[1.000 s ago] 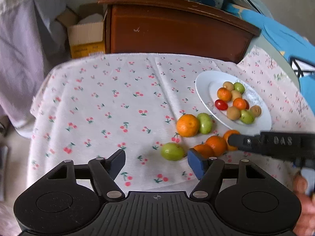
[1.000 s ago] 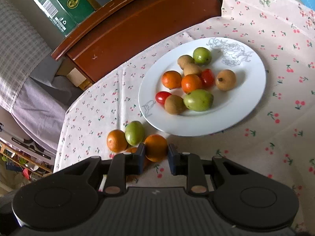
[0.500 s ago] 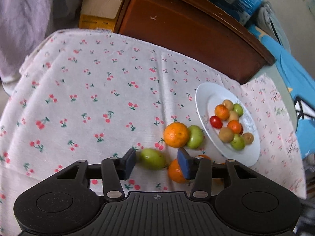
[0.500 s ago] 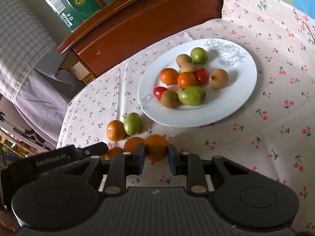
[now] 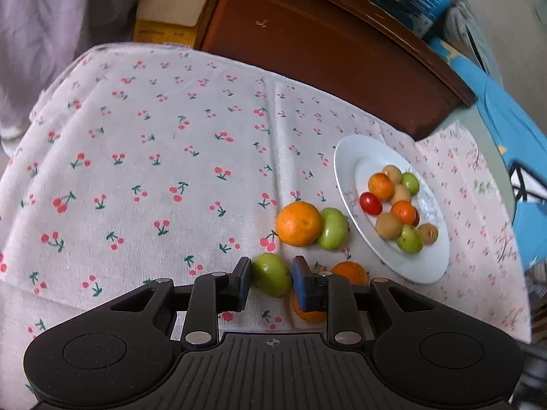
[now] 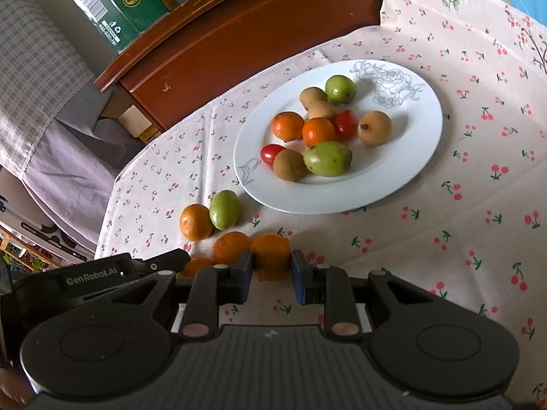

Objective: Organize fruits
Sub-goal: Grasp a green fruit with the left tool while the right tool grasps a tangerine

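Now left tool (image 5: 271, 282) pinching green fruit (image 5: 272, 275) on worktop near plate (image 5: 345, 157); right tool (image 6: 271, 273) gripping orange (image 6: 270, 256), its lower half hiding behind pads.

My plate (image 5: 345, 157) sits at the right of the left view with small fruits (image 5: 393, 205) on it; two fruits (image 5: 311, 225) lie side by side just left of it on the cloth (image 5: 136, 171); the cabinet (image 5: 324, 51) stands behind.
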Available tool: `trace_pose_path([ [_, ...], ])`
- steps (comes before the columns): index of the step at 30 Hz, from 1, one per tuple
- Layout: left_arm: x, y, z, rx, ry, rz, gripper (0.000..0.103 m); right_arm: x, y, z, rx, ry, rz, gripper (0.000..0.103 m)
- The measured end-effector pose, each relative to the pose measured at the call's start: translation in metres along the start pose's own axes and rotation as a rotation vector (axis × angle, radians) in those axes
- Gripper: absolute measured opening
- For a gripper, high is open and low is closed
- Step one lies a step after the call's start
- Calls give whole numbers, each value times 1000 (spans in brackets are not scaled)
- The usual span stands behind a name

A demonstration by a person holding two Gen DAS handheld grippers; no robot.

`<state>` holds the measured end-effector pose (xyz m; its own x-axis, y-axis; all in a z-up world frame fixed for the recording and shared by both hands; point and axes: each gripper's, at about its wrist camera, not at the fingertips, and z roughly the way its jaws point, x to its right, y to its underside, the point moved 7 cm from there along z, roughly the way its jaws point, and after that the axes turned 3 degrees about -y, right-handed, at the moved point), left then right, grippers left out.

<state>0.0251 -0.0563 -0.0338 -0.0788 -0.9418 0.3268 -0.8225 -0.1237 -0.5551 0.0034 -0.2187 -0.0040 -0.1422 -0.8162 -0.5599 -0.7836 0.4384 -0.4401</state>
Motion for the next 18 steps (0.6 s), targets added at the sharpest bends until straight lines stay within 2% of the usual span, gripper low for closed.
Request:
trace_pose_path([
  [5, 7, 4, -2, 15, -27, 84, 23, 0, 0, 0, 1, 0, 2, 24],
  [10, 7, 4, -4, 16, -20, 90, 23, -1, -1, 0, 2, 0, 2, 24],
  [18, 19, -5, -20, 104, -64, 186, 23, -7, -4, -5, 15, -27, -3, 24],
])
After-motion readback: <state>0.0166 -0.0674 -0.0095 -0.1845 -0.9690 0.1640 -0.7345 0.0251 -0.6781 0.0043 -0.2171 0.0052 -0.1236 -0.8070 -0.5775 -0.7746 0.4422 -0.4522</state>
